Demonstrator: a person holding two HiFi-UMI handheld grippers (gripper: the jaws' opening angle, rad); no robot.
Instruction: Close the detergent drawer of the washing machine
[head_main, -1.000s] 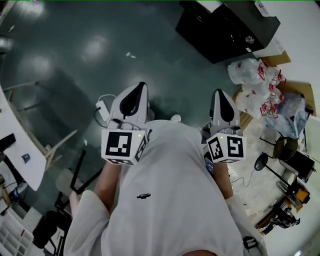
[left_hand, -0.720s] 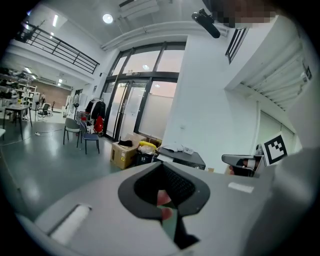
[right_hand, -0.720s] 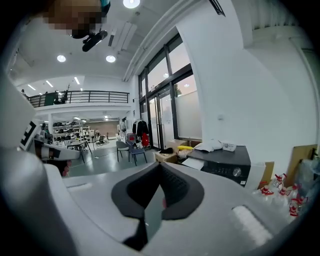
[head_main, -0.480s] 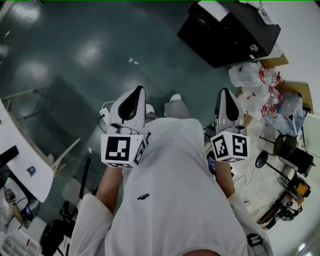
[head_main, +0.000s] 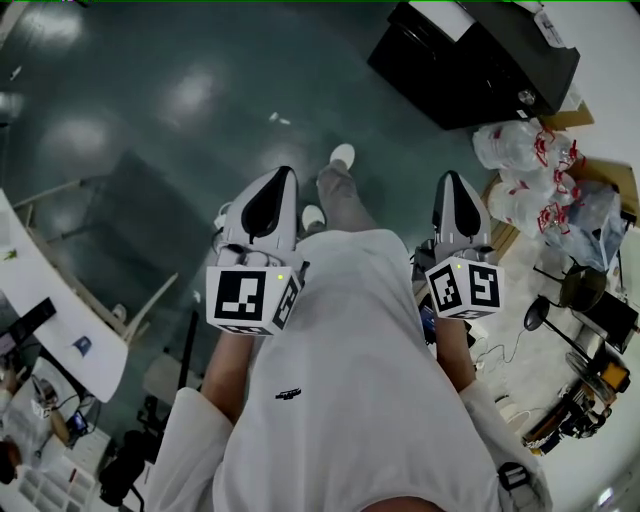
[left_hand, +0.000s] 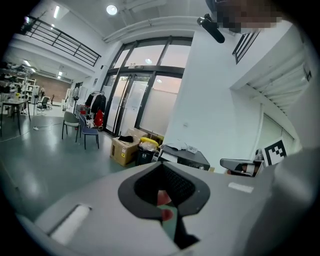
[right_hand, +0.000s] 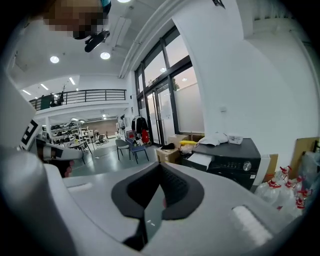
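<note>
The black washing machine (head_main: 480, 60) stands on the floor at the upper right of the head view, well ahead of both grippers. It also shows in the right gripper view as the washing machine (right_hand: 227, 160), with a white panel (right_hand: 201, 160) at its front upper corner. Whether the drawer stands out I cannot tell. My left gripper (head_main: 274, 180) and right gripper (head_main: 452, 184) are held at waist height on either side of the white-clothed body, both shut and holding nothing. The left gripper (left_hand: 163, 202) and right gripper (right_hand: 154, 202) point across the room.
Clear plastic bags with red print (head_main: 522, 170) lie right of the machine beside cardboard. A white table (head_main: 55, 320) runs along the left. Two chairs (left_hand: 75, 127) and a cardboard box (left_hand: 123, 149) stand by the glass doors. A leg and white shoe (head_main: 342, 156) step forward.
The person has walked forward: a leg and white shoe now reach out between the grippers, and the washing machine has slid up and right in the head view. Both grippers stay shut.
</note>
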